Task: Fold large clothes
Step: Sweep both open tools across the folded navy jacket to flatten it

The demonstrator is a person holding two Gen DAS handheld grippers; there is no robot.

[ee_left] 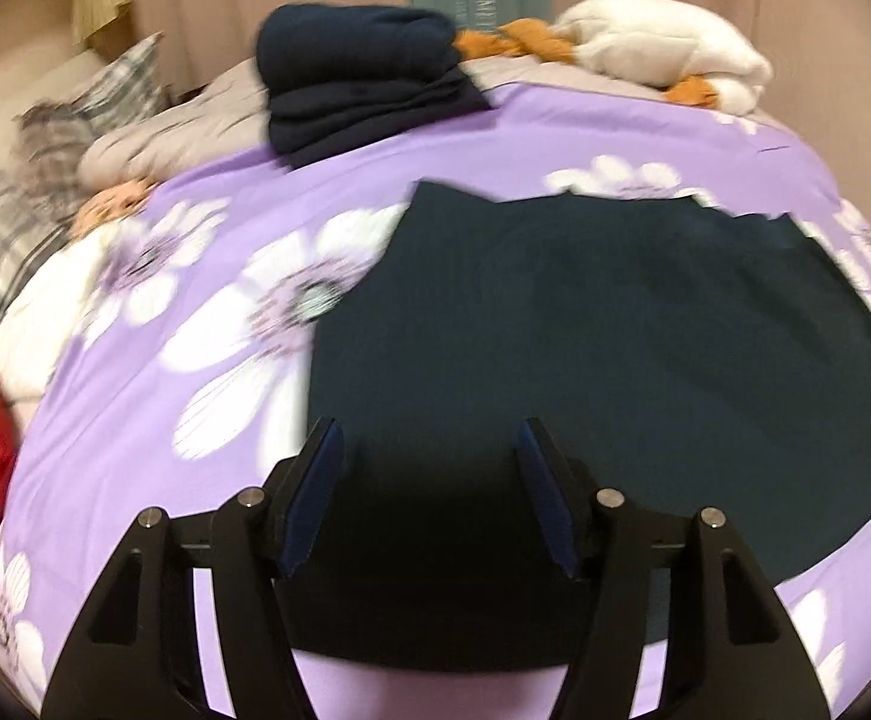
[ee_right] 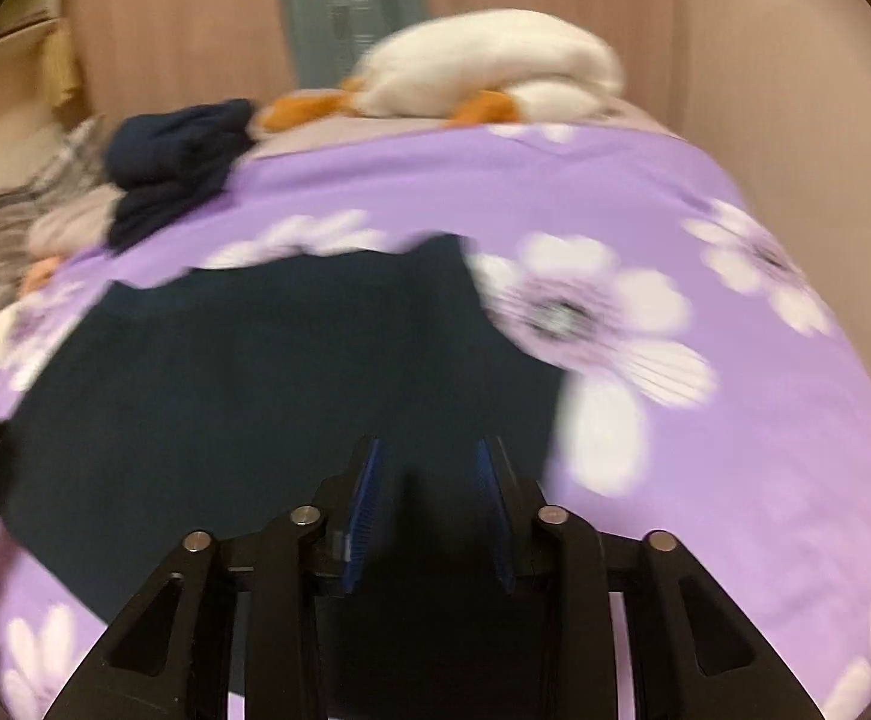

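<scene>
A bed (ee_left: 135,420) under a purple flowered sheet (ee_right: 735,420) carries everything. Spread flat on the sheet near its front edge lies a large dark garment (ee_left: 585,330), its far hem uneven. Behind it, toward the head of the bed, sits a stack of folded navy clothes (ee_left: 357,78), and beside that a white plush duck (ee_left: 657,42) with orange feet. The left tool (ee_left: 429,438) hovers over the garment's near edge, jaws wide apart, holding nothing. The right tool (ee_right: 429,456) hangs over the same cloth, jaws apart and empty.
</scene>
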